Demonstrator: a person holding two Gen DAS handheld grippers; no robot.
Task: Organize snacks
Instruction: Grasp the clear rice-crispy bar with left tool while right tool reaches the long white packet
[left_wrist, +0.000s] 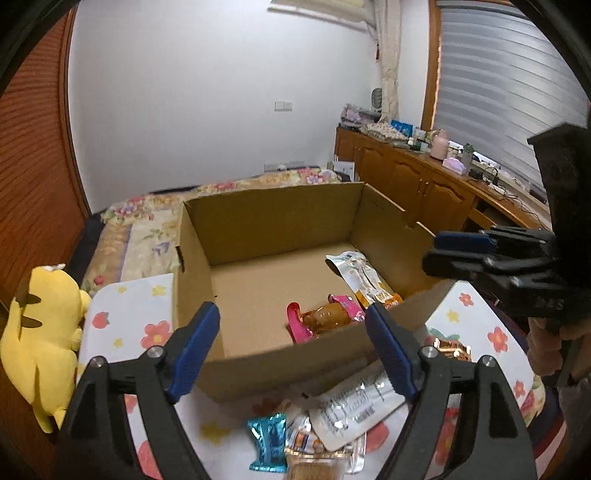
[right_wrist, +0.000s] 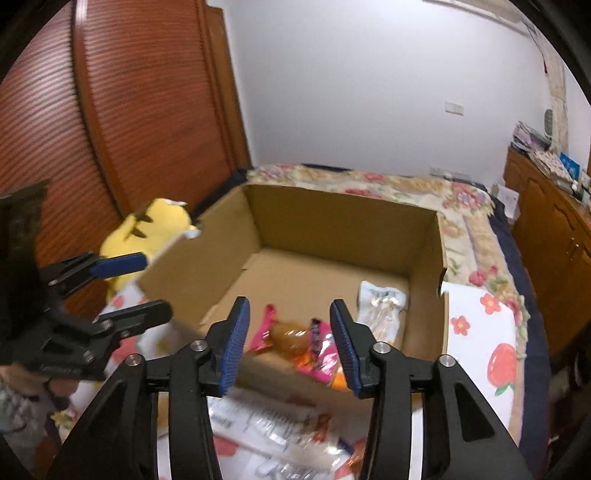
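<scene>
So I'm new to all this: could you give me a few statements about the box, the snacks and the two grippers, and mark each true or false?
1. The cardboard box is open at the top. True.
2. The box holds no snacks yet. False: a pink-wrapped snack and a white packet lie on its floor.
3. Both grippers are open and hold nothing. True: the left gripper and right gripper each show a wide gap between the blue pads.
4. All snacks are already packed. False: a blue packet and a clear pouch lie outside, in front of the box.
5. The yellow plush toy sits inside the box. False: it lies outside, beside the box.
</scene>
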